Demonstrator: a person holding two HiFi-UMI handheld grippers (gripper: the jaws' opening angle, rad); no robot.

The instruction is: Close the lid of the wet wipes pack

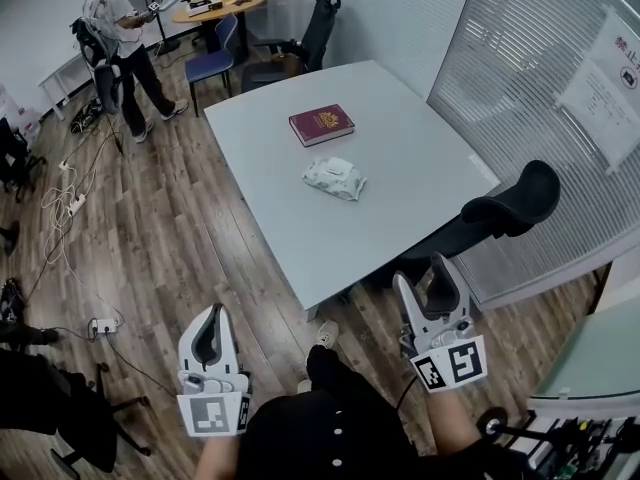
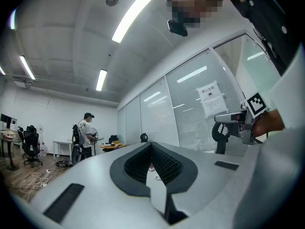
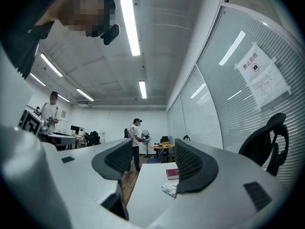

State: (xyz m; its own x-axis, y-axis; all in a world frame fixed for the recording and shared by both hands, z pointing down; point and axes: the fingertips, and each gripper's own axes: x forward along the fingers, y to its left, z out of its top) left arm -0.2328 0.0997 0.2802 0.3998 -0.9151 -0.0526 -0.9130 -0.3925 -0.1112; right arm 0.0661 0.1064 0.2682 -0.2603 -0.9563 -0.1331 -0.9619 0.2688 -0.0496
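The white wet wipes pack (image 1: 335,178) lies on the grey table (image 1: 390,238), a little nearer than a red book (image 1: 321,124). The pack's lid is too small to make out. Both grippers hang well short of the table's near edge, over the wooden floor. My left gripper (image 1: 211,320) has its jaws meeting at the tips, with nothing in them. My right gripper (image 1: 420,276) stands open and empty. In the right gripper view, the right gripper (image 3: 153,149) frames the table, and the pack (image 3: 170,190) and the book (image 3: 173,173) lie far ahead by the right jaw.
A black office chair (image 1: 510,208) stands at the table's right side, close to my right gripper. Slatted glass walls run along the right. A person (image 1: 120,28) stands at the far left by a fan and a round table (image 1: 215,6). Cables (image 1: 65,198) trail on the floor.
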